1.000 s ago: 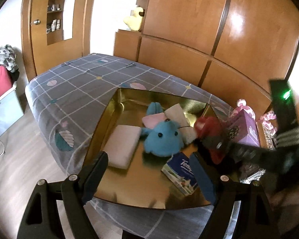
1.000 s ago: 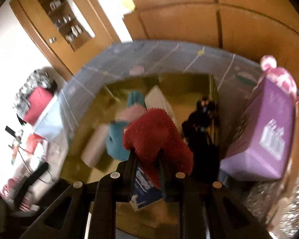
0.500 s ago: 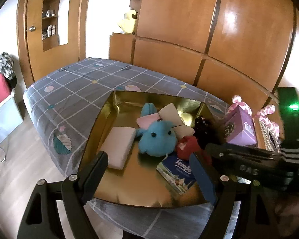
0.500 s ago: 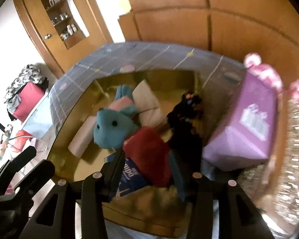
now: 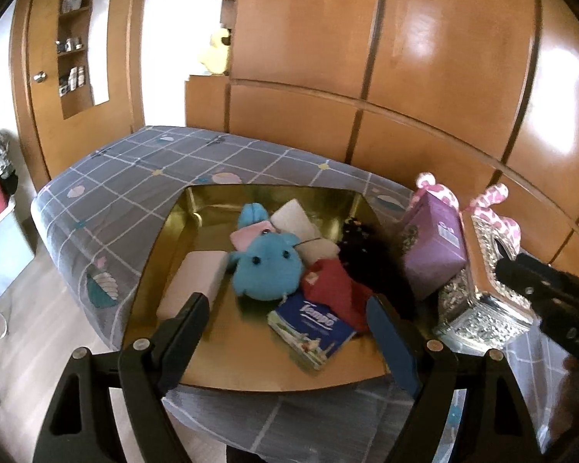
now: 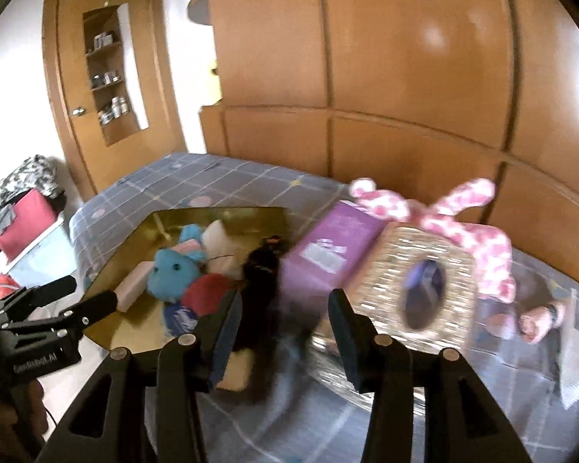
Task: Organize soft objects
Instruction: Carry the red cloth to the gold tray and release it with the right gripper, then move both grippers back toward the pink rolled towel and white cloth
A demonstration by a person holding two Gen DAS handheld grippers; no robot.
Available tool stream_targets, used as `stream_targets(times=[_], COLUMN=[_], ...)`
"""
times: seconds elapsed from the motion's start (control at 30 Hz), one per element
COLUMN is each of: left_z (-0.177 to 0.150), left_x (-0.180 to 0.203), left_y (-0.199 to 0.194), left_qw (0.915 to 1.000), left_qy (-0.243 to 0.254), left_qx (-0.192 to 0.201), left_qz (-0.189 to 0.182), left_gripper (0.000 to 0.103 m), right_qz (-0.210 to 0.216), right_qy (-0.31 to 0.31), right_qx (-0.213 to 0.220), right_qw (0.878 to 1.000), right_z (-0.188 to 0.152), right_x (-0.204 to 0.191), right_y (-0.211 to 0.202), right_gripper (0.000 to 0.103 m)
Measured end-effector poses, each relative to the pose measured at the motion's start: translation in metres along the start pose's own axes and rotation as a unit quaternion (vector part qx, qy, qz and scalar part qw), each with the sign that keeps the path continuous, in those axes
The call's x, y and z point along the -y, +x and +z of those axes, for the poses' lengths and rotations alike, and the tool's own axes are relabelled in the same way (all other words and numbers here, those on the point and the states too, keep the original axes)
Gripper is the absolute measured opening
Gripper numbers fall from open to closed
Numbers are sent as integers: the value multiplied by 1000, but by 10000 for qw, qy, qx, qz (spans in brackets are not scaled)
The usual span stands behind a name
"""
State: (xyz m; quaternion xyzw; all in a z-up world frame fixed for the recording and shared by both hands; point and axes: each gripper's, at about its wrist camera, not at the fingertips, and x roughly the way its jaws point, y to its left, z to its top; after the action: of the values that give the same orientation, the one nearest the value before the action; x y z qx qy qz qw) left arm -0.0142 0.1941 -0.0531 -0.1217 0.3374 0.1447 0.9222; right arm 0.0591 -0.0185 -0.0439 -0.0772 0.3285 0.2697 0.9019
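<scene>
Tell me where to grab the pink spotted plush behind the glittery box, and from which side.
Take the pink spotted plush at its thick body right of the glittery box, coming from above with the open right claw. Its thin limbs splay over the purple box and would slip; the body lies exposed on the bed.

Bare gold floor lies open along the near edge and left side of the gold tray (image 5: 162, 239), while its middle and right side are crowded by the blue plush (image 5: 268, 268), red plush (image 5: 337, 287), tissue pack (image 5: 312, 328) and black plush (image 5: 370, 266), with the purple box (image 5: 430, 247) just beyond.
</scene>
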Motion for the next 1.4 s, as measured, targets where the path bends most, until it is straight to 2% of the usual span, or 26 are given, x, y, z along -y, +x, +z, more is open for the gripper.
stream_targets(times=[0.47, 0.6, 0.8, 0.97, 1.07, 1.1, 1.2, 1.23, 1.27, 1.33, 1.4], left_z=[-5, -4, -5, -6, -6, -7, -7, -7, -8, -9, -11], left_x=[60, 81, 118, 150, 170, 176, 197, 204, 215, 231, 248], left_y=[-12, -16, -22, -25, -27, -27, -28, -29, -30, -31, -31], left_qw=[9962, 9930, 9858, 9782, 9736, 9721, 9675, 9658, 9630, 9574, 9511], left_qy=[771, 1048, 1467, 1816, 1993, 2046, 2194, 2236, 2313, 2466, 2564], left_qx=[26, 55, 80, 87, 84, 80, 48, 37, 34, 39, -35], left_qz=[-395, -546, -818, -1007, -1113, -1148, -1256, -1310, -1380, -1499, -1720], left_gripper=[85, 85, 85, 85, 85, 85, 85, 85, 85, 85, 85], right_qz=[-997, -1350, -2093, -2845, -3347, -3569, -3885, -3923, -3764, -3542, -3530], right_qy=[596, 911, 1308, 1764, 2168, 2339, 2787, 3078, 3494, 3849, 3968], right_qx=[57, 30, 36, 52, 80, 62, 55, -79, -128, 49, 22], right_qw=[9932, 9866, 9691, 9423, 9170, 9043, 8783, 8667, 8580, 8522, 8473], right_z=[-40, -51, -65, -80, -98, -108, -135, -144, -152, -157, -160], right_x=[96, 139, 214, 288, 335, 353, 383, 393, 405, 415, 419], right_y=[-49, -66, -100, -128, -141, -144, -150, -151, -154, -160, -162], right_gripper=[47, 47, 47, 47, 47, 47, 47, 47, 47, 47, 47])
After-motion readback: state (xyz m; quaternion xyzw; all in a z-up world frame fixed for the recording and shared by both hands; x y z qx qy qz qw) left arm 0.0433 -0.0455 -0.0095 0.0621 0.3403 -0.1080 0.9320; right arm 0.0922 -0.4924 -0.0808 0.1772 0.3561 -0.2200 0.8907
